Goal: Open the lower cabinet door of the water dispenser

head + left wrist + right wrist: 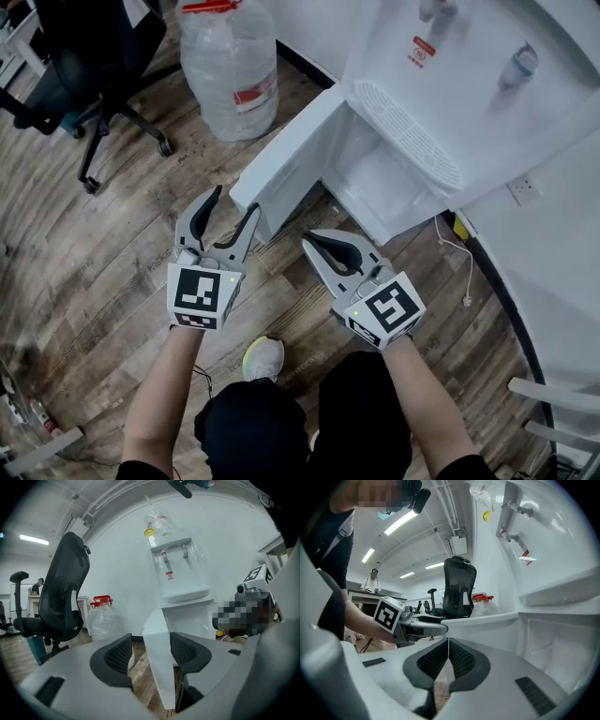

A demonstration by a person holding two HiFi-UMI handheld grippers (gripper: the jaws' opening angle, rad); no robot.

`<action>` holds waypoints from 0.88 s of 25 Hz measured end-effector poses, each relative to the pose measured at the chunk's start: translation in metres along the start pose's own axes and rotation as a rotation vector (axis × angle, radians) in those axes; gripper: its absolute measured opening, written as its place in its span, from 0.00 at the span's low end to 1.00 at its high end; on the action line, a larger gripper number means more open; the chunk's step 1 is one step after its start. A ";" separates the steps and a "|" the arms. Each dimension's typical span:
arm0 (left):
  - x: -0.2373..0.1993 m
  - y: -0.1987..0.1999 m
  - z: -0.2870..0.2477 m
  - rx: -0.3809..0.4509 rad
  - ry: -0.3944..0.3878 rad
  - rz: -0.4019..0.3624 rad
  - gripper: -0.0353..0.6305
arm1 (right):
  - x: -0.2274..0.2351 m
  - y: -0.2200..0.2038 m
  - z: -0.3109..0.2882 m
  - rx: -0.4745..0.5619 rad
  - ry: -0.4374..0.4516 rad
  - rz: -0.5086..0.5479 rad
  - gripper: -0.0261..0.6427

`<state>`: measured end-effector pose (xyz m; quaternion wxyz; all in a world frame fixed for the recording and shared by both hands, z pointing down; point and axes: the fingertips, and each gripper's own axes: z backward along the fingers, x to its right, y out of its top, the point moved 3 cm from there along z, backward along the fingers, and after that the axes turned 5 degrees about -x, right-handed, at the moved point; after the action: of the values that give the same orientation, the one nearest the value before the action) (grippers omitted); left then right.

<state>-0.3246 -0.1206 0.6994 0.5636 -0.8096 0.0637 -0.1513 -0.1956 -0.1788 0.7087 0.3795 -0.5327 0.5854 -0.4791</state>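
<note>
Left gripper view shows door (158,681) between wide left tongs (151,653); right tongs (447,660) closed.

office: swivel chair (89,56), water dispenser (469,84).

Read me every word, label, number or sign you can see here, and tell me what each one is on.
No text here can be read.
Red sticker on the dispenser: too small to read.
Red label on the jug: blurred, unreadable.
Left cube and right cube: square marker patterns only, no letters.
</note>
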 end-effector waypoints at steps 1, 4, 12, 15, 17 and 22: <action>-0.002 -0.001 -0.001 -0.001 0.003 0.003 0.45 | 0.000 0.001 -0.001 0.000 0.000 0.000 0.08; -0.011 -0.003 -0.002 -0.004 0.015 0.016 0.44 | 0.000 0.003 -0.005 0.000 0.002 0.001 0.08; -0.037 -0.007 -0.009 -0.016 0.054 0.027 0.39 | 0.002 0.004 -0.013 -0.007 0.008 0.000 0.08; -0.045 -0.008 -0.011 -0.021 0.067 0.032 0.38 | 0.004 0.005 -0.014 -0.006 0.006 0.000 0.08; -0.050 -0.009 -0.013 -0.022 0.076 0.031 0.37 | 0.004 0.005 -0.015 -0.006 0.006 0.002 0.08; -0.063 -0.011 -0.019 -0.022 0.099 0.040 0.34 | 0.006 0.004 -0.016 -0.009 0.004 0.001 0.08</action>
<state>-0.3909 -0.1166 0.7044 0.5537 -0.8059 0.1092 -0.1790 -0.2127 -0.1820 0.7097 0.3762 -0.5329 0.5886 -0.4775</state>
